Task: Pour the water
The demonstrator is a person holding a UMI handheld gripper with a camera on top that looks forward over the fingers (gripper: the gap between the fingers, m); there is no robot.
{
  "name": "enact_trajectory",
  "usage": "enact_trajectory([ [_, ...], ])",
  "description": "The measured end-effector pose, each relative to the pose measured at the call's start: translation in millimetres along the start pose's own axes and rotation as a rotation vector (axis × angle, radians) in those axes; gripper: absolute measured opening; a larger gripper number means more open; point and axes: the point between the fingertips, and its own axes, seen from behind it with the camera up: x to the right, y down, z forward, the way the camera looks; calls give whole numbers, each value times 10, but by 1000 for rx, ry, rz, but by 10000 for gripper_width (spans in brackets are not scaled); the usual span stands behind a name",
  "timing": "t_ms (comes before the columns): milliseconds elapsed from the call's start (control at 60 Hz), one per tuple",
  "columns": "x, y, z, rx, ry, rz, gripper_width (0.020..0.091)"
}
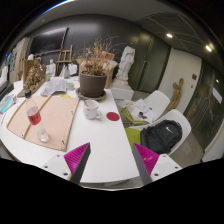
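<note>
Gripper view over a white bench (95, 140), with the tongs (111, 157) at the near edge: the two fingers stand well apart, their magenta pads (76, 156) facing inward, and nothing is held between them. Beyond the left finger, two tan boards (52, 118) lie side by side on the bench. On these boards stand a glass of red liquid (34, 115) and, nearer the tongs, a small clear glass (43, 133); the two glasses are close to each other but apart, and whether the clear one holds water cannot be told. Farther along the bench, ahead of the fingers, a white cup (91, 108) stands just beside a small red disc (113, 116) that lies flat on the surface. Behind the cup, a dark pot of dried branches (93, 76) rises at the far end of the bench. To the right of the pot a white statue (123, 70) stands on a pale pedestal. Right of the bench, white chairs (152, 104) are drawn up, and a black bag (160, 135) rests on the nearest one. Papers and small objects lie at the far left of the bench, too small to identify
</note>
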Motion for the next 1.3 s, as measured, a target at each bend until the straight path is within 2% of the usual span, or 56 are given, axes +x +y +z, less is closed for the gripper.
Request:
enact_trajectory([
  [167,-369,44,-29,-9,-41,-4,857],
  [367,-1342,135,-99,-1,-146,-11,856],
  [600,-2566,-96,67,128,-266,-9,858],
  [717,-2935,-308,343,201,-272,-1,857],
  [800,-3103,-383,586,220,-265,24,849],
  [867,-3217,-392,774,213,-267,49,795],
  [917,-3282,-387,883,209,-267,60,722],
  [983,-3316,-398,982,220,-270,76,588],
  [1017,-3335,-410,1008,227,-276,83,489],
  [1067,-3357,-444,1042,240,-284,83,470],
  [1300,-3408,-436,1042,243,-296,43,255],
])
